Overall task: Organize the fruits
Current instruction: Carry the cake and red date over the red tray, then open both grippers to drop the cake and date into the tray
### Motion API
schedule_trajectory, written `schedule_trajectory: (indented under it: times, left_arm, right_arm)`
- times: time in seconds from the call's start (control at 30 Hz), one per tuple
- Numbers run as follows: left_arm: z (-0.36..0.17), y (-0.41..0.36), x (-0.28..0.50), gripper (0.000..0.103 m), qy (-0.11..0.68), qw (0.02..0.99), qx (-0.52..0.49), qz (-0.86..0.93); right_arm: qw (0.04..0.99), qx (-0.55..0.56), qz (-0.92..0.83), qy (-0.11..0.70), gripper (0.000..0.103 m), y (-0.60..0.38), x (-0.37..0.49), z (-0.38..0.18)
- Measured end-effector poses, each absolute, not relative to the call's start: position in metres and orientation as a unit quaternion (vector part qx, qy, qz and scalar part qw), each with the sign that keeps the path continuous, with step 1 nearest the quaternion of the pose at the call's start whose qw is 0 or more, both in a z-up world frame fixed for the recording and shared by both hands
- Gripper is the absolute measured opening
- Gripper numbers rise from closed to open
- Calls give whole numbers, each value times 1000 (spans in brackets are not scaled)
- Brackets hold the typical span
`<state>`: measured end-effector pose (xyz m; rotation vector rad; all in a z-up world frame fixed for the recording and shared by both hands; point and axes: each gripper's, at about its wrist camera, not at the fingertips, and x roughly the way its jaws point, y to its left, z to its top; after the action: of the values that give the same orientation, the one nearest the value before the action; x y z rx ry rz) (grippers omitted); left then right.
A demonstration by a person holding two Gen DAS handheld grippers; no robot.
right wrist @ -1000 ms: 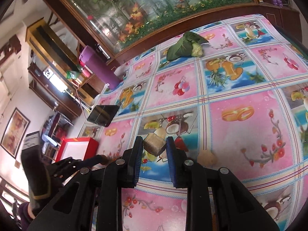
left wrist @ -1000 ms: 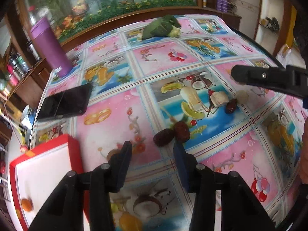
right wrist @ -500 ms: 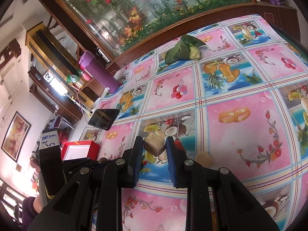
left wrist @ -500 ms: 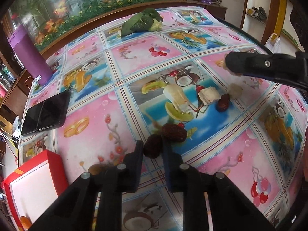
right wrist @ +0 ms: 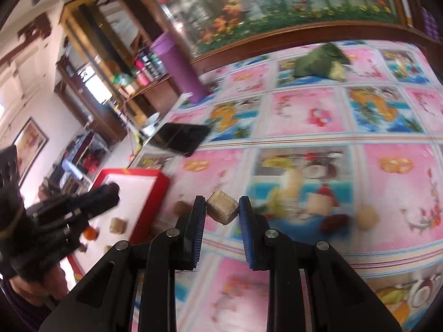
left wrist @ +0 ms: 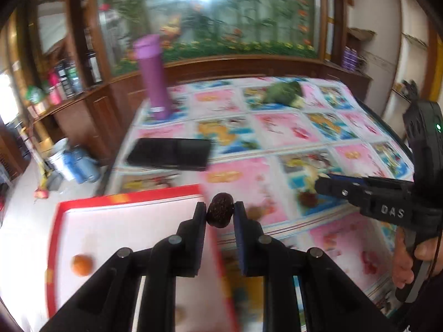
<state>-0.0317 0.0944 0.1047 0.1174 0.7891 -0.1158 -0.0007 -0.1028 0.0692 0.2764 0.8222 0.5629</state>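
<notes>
Pads of the left tool are pinched on a dark, wrinkled dried date, which sits between the fingertips, clear of the desk, at the near corner of the red-rimmed tray. It looks light and a little soft with a tough skin — a grip across its middle, as here, should hold without crushing it, though the rounded ends could let it roll out if the pinch loosens. The right tool is clamped on a tan, cube-shaped piece of fruit, held by two opposite flat faces and tilted slightly; it seems firm, dry and light, so flat-face contact suits it.

Beyond the tools, the tray holds a small orange fruit on its white floor, and the right view shows another tan cube already inside. Still lying on the fruit-print cloth are a second dark date, a pale round piece and another pale chunk. A black phone, a purple bottle and a leaf-wrapped bundle stand farther back — none of them in the way. Both views are motion-blurred.
</notes>
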Motion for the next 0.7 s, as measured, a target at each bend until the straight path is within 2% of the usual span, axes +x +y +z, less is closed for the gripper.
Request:
schedule_trajectory:
  times: [0.2,0.37,0.7]
  left_arm:
    - [97,177,-51,22,391,920,19,30]
    - [79,216,-59,22,404,912,1,73]
    - [53,253,-71,22,421,900,-25,112]
  right_arm:
    - [857,75,319,398,23,-8,-2,87]
    - [842,24,334,423,23,62,1,82]
    - [831,-11,290,474,24,109,15,44]
